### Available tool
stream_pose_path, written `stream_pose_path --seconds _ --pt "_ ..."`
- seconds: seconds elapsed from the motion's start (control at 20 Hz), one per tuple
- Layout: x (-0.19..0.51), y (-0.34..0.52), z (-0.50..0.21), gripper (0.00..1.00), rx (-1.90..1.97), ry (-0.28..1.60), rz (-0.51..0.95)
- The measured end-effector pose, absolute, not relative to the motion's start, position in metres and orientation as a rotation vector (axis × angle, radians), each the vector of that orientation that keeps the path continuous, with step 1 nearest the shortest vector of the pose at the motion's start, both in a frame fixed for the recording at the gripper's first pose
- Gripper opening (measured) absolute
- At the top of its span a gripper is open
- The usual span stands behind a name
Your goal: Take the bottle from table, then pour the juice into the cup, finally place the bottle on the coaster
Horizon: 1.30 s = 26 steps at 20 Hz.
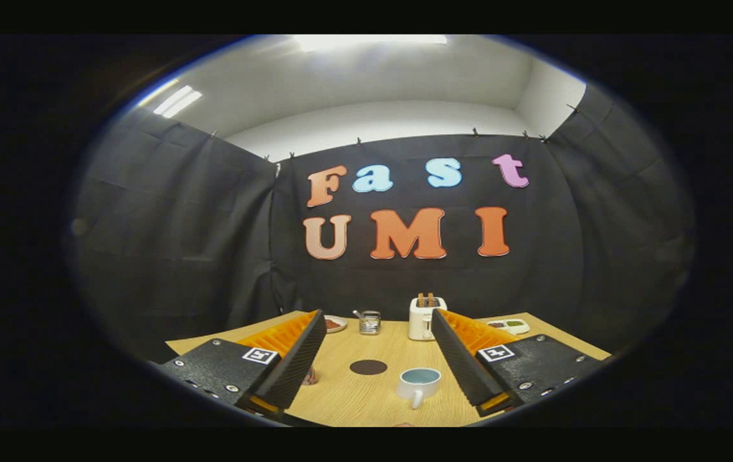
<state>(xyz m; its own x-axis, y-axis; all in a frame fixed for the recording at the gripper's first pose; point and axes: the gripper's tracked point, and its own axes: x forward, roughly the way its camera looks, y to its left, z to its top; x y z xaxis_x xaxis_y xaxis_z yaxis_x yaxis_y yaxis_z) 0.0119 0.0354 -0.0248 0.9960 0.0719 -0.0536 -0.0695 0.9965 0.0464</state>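
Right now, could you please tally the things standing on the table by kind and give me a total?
Cup: 1
Coaster: 1
Toaster: 1
Glass jar: 1
Dishes: 2, a plate and a tray
Total: 6
The gripper hangs open above the table, holding nothing.

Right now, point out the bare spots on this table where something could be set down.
Bare wood lies between the coaster and the toaster, mid-table. More lies ahead of the cup, toward the open hand-held gripper. The far edge is crowded: small plate, glass jar, toaster, tray.
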Motion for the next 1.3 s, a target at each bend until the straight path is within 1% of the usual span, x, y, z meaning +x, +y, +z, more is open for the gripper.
stream_pose_path --seconds 0.15,0.6,0.7,0.85,1.3 --pt "0.015 0.049 -0.037 0.97 0.045 0.072 0.084" --pt "0.023 0.121 -0.093 0.98 0.065 0.163 0.198" --pt "0.023 0.137 -0.107 0.98 0.072 0.174 0.219" --pt "0.027 0.162 -0.139 0.98 0.07 0.238 0.255" --pt "0.05 0.199 -0.203 0.98 0.074 0.333 0.286"
